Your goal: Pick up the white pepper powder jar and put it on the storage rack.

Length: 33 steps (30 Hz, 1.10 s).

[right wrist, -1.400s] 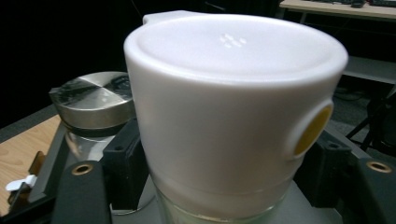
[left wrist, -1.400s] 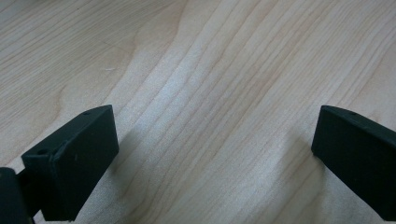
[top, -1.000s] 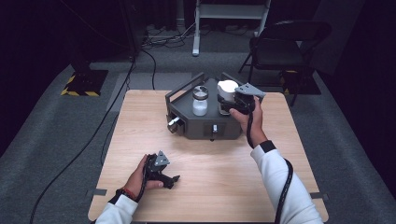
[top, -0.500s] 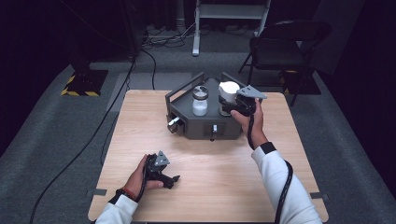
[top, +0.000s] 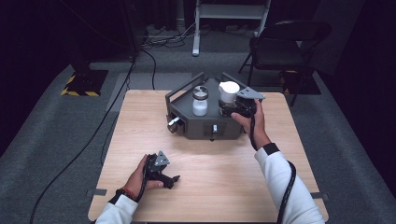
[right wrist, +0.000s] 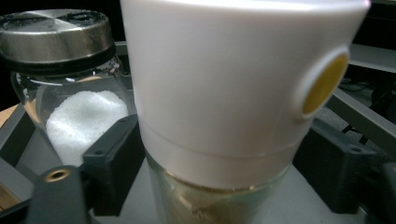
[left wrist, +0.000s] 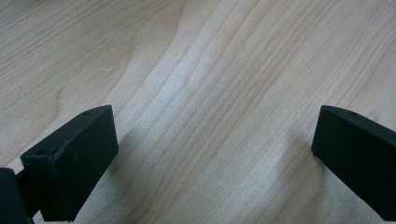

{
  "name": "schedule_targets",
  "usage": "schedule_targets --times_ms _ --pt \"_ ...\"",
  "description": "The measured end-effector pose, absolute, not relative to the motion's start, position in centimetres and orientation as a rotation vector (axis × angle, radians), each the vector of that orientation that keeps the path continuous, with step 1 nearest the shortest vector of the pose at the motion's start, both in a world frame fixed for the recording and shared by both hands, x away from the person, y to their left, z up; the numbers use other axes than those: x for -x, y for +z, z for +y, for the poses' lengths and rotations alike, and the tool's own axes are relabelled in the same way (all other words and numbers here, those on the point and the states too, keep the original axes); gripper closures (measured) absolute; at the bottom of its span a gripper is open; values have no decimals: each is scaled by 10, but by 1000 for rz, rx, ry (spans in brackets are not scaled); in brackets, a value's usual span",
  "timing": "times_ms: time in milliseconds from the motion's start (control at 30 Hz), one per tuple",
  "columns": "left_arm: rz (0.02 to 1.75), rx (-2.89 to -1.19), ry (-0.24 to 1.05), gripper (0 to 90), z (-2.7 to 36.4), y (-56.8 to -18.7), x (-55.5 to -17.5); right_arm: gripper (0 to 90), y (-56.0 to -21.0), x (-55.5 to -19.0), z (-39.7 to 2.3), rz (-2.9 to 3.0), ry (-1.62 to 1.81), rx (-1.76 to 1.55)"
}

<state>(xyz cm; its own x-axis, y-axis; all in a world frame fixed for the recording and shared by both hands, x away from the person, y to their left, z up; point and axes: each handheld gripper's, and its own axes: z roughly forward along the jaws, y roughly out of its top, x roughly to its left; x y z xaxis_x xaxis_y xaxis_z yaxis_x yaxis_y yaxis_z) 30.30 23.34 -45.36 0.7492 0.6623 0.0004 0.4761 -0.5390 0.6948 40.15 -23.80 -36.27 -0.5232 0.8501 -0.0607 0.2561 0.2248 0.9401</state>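
Left tool (top: pixel 163 171) lies low on the near-left of the wooden counter (top: pixel 140 121), person's left hand (top: pixel 140 175) wrapped round it; in the left gripper view its jaws stand wide apart over bare wood grain, nothing between them. Mid-counter, toward the far edge: dark grey tray (top: pixel 205 128) with raised rails. On it, the left item is a glass shaker (top: pixel 200 100) with a metal lid, white grains inside. Just right of it is a white-capped jar (top: pixel 229 91), glass base, yellow dot on the cap's side in the right gripper view (right wrist: pixel 243 93). Right tool (top: pixel 236 108) is at that jar, right hand (top: pixel 252 121) behind it. Its jaws have just been opening; they now flank the jar's lower part, one each side, jar between them, pads look just off the glass. Black chair (top: pixel 280 42) on the floor beyond the counter, far right.
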Motion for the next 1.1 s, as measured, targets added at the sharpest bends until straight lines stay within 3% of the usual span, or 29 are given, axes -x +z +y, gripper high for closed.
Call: schedule_targets --times_ms 167,500,1100 --pt "850 -2246 344 1 233 -454 -303 39 -358 -402 -240 1974 1251 -994" --pt "849 -2246 344 1 233 -454 -303 25 -338 -386 -259 2006 1234 -922" --pt "849 -2246 343 1 234 -454 -303 24 -325 -326 -301 1950 1258 -794"
